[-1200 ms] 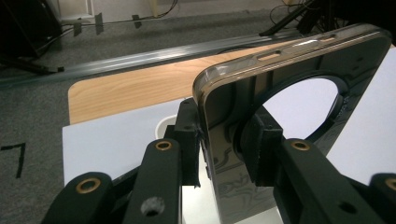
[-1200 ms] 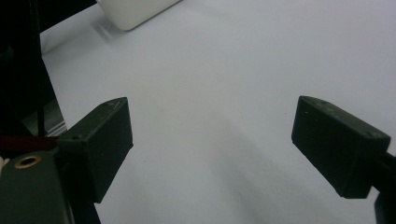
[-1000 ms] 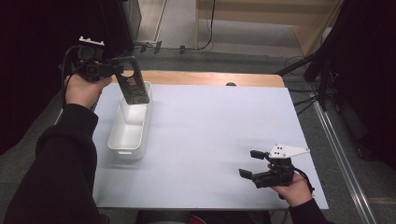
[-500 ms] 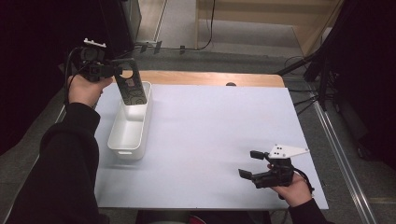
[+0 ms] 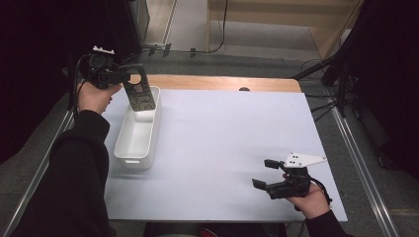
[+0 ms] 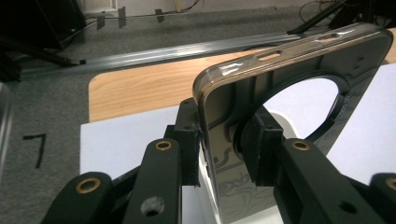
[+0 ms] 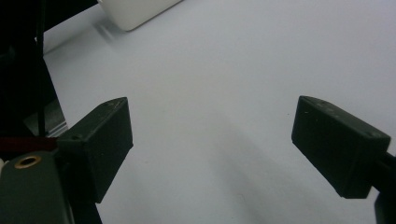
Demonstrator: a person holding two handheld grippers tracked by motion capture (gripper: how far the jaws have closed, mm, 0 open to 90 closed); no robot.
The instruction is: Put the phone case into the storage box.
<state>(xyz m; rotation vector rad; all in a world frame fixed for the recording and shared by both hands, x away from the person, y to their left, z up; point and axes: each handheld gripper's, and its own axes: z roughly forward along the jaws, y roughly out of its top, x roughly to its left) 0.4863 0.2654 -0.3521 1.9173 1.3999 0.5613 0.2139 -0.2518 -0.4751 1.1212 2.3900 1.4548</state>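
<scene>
Case (image 5: 140, 93) hangs clamped in the left tool (image 5: 118, 77), above the far end of the white bin (image 5: 129, 148) on the worktop (image 5: 222, 128). I judge it is the placing step; next it needs lowering, then release. The right tool (image 5: 264, 174) rests with jaws apart. The left gripper view shows pads (image 6: 259, 144) biting the case wall beside its round opening.

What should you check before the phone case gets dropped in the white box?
1. Left gripper has a firm hold on the phone case: ok, the jaws pinch its edge.
2. Case is over the white box: ok, above its far end.
3. Box has room: ok, the inside looks empty.
4. Case is low enough to let go gently: cannot tell.
5. Right gripper is out of the way: ok, open near the table's front right.
</scene>
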